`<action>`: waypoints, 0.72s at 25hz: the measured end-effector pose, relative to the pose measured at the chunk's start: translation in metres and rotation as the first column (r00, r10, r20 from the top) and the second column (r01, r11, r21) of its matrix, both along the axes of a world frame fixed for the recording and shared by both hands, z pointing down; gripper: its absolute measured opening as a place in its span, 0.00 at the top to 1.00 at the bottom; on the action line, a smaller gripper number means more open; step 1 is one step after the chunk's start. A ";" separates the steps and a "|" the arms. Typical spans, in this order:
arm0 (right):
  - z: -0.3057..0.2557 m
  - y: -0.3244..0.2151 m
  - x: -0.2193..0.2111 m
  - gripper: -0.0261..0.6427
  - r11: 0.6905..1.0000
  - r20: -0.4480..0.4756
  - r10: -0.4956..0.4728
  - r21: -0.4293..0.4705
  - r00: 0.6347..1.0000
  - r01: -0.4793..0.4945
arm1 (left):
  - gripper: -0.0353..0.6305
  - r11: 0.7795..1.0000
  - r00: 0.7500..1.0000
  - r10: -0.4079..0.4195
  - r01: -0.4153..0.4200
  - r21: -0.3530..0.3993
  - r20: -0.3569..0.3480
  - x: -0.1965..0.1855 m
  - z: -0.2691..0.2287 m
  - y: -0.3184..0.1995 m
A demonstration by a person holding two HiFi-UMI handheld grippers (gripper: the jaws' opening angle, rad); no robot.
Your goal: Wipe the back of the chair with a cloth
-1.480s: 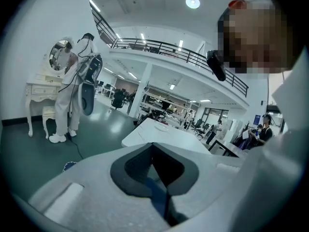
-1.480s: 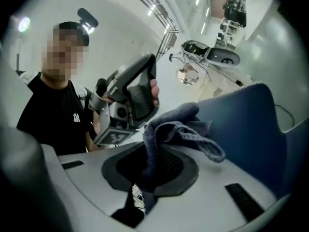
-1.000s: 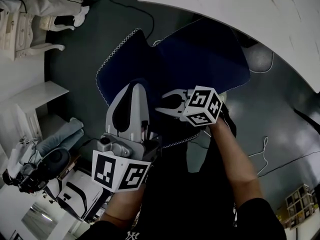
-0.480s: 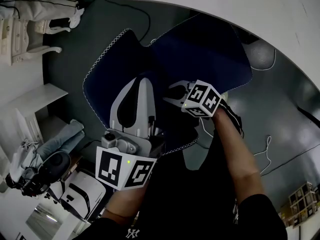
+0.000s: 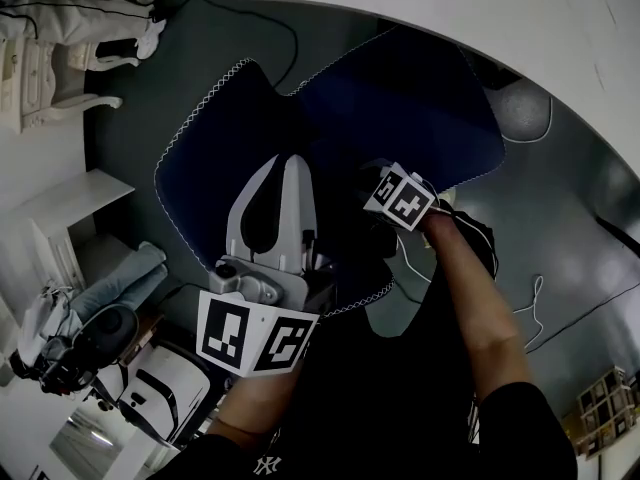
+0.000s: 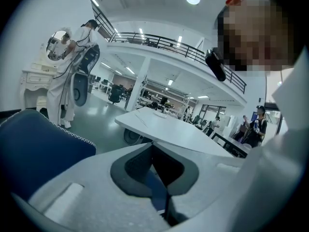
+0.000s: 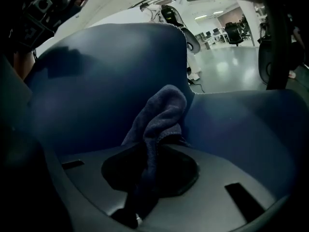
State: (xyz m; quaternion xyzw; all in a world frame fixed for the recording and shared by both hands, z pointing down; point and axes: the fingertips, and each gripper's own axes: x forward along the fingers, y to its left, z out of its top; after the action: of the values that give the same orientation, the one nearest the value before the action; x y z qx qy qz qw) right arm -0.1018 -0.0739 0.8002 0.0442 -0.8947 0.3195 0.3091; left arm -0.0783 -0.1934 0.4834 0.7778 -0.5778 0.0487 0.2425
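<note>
Your right gripper (image 7: 149, 151) is clamped on the lower end of a dark blue cloth (image 7: 161, 112), soft and light, so expect its loose fold to flop and bunch in front of the chair back (image 7: 96, 81) unless you press it flat. Your left gripper (image 5: 288, 173) hangs over the chair with its jaws together on nothing. The white desk (image 5: 450, 8) curves close behind the chair, while the floor (image 5: 150, 58) past the stitched edge (image 5: 195, 108) is roomier.

Navy chair (image 5: 410, 98), white-stitched edge — bunched dark-blue cloth (image 7: 161, 112) upright before its back.
</note>
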 end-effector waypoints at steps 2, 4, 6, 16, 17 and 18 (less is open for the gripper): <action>0.011 0.001 0.002 0.86 1.000 -0.036 0.002 0.011 0.999 -0.001 | 0.94 1.000 1.000 -0.002 0.002 0.000 -0.001 -0.001 0.002 0.001; 0.020 0.001 0.003 0.86 0.999 -0.080 0.004 0.035 0.997 -0.001 | 0.94 1.000 1.000 -0.009 0.009 0.002 -0.009 -0.004 0.004 0.002; 0.029 0.004 0.005 0.86 0.997 -0.143 -0.005 0.076 0.990 0.016 | 0.94 1.000 1.000 -0.013 0.013 0.007 -0.013 -0.005 0.005 0.004; 0.038 0.012 0.015 0.86 0.984 -0.318 0.002 0.171 0.948 0.055 | 0.94 1.000 1.000 -0.011 0.011 0.028 -0.013 -0.005 0.000 0.009; 0.040 0.012 0.014 0.86 0.982 -0.320 0.001 0.181 0.947 0.060 | 0.94 0.999 1.000 -0.010 0.011 0.030 -0.013 -0.004 0.000 0.009; 0.043 0.013 0.013 0.86 0.981 -0.320 -0.005 0.183 0.948 0.067 | 0.94 0.999 1.000 -0.009 0.009 0.032 -0.013 -0.003 0.000 0.009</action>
State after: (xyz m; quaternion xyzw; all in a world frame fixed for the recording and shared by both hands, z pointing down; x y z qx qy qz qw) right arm -0.0889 -0.0609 0.8427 0.1080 -0.8605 0.2148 0.4491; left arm -0.0812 -0.1839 0.4838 0.7794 -0.5803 0.0331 0.2339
